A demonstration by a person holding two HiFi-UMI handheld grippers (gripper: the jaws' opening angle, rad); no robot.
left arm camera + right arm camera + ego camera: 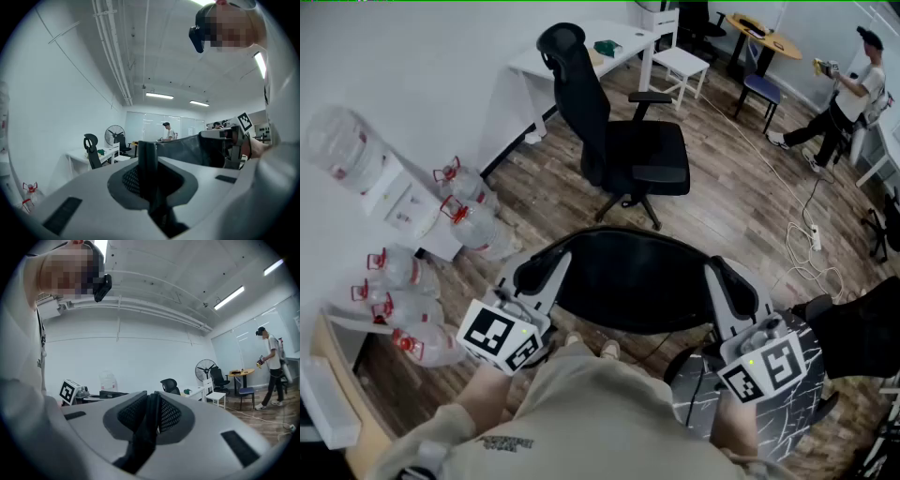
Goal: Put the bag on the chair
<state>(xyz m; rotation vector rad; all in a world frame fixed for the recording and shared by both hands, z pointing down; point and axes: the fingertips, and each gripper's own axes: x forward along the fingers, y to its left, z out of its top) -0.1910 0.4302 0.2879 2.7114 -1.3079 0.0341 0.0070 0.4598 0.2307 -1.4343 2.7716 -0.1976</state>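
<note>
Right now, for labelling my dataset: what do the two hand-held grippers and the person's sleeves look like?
The left hand-held gripper and the right hand-held gripper each have a light grey body, black jaw tips and a white cube with black square markers. The sleeves are beige.

The bag (628,281) is black and soft. It hangs clear of the floor, stretched wide between the left gripper (542,279) and the right gripper (729,286), each clamped on one edge. The chair (642,155) is a black swivel type with headrest and armrests, upright on the wood floor, well apart from the bag
</note>
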